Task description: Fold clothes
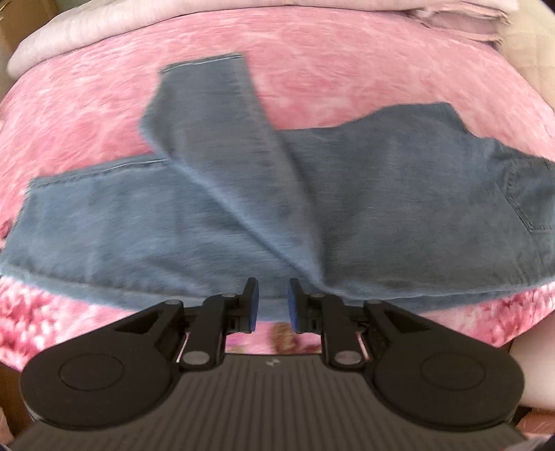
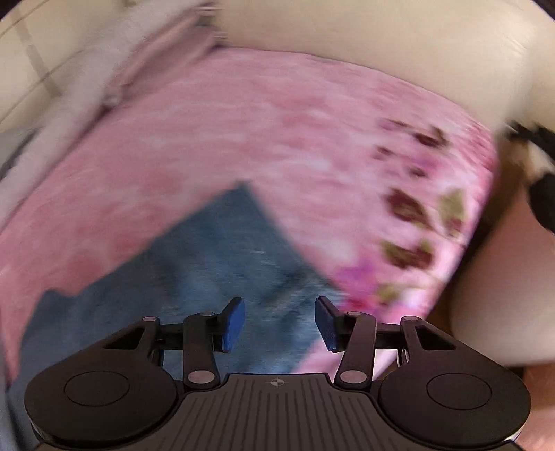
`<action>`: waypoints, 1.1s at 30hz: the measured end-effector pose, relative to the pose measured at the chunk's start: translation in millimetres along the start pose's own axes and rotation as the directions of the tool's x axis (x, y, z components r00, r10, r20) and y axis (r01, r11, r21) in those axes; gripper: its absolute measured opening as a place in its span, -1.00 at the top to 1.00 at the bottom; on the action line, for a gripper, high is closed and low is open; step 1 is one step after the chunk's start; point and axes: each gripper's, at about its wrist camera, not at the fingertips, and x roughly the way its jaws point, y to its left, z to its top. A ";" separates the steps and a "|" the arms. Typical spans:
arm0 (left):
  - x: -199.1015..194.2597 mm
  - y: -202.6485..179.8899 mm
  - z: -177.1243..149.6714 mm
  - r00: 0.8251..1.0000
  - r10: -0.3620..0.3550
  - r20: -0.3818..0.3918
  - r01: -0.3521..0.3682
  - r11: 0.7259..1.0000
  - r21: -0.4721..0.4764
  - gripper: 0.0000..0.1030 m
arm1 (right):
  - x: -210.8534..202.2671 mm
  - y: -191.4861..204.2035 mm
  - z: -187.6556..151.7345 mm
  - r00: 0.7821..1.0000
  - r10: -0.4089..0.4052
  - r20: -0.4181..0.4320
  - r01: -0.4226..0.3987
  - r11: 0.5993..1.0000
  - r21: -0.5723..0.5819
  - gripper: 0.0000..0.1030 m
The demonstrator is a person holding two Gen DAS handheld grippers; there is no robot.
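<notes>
A fuzzy pink blanket covers the bed, with pale folded cloth at 1 o'clock and a cream cushion at 12 in the right view; no words can be read. The jeans lie flat on the blanket, one leg folded up toward 11 o'clock. Both tools point down: the left gripper is a little open and holds nothing, and the right gripper is wide open and holds nothing.
</notes>
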 end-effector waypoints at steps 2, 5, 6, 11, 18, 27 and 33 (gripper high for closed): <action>0.4 16.1 5.2 1.000 0.021 -0.012 -0.021 0.999 -0.029 0.73 | 6.5 27.2 -6.0 0.993 0.101 -0.055 -0.105 0.991 -0.079 0.05; 5.8 42.3 11.2 0.999 0.032 -0.035 -0.034 0.997 -0.067 0.74 | 25.6 76.3 -23.9 0.955 0.206 -0.212 -0.242 0.957 -0.160 0.05; 7.3 50.4 12.5 0.999 0.024 -0.040 -0.027 0.996 -0.080 0.74 | 31.2 94.2 -31.7 0.938 0.228 -0.259 -0.277 0.945 -0.171 0.05; 21.2 96.1 20.9 0.996 -0.023 -0.090 0.014 0.995 -0.097 0.73 | 41.0 173.7 -72.5 0.885 0.292 -0.362 -0.377 0.907 -0.190 0.06; 42.1 170.7 55.4 0.988 -0.093 -0.126 0.088 0.995 -0.045 0.73 | 49.0 253.6 -102.9 0.882 0.281 -0.378 -0.368 0.912 -0.181 0.06; 69.7 219.7 131.1 0.986 -0.144 -0.083 0.143 0.990 -0.019 0.73 | 73.0 330.3 -100.6 0.901 0.283 -0.330 -0.349 0.923 -0.162 0.06; 106.1 219.7 198.1 0.969 -0.239 -0.063 0.236 0.971 -0.042 0.73 | 105.4 360.9 -73.6 0.884 0.314 -0.346 -0.387 0.907 -0.165 0.06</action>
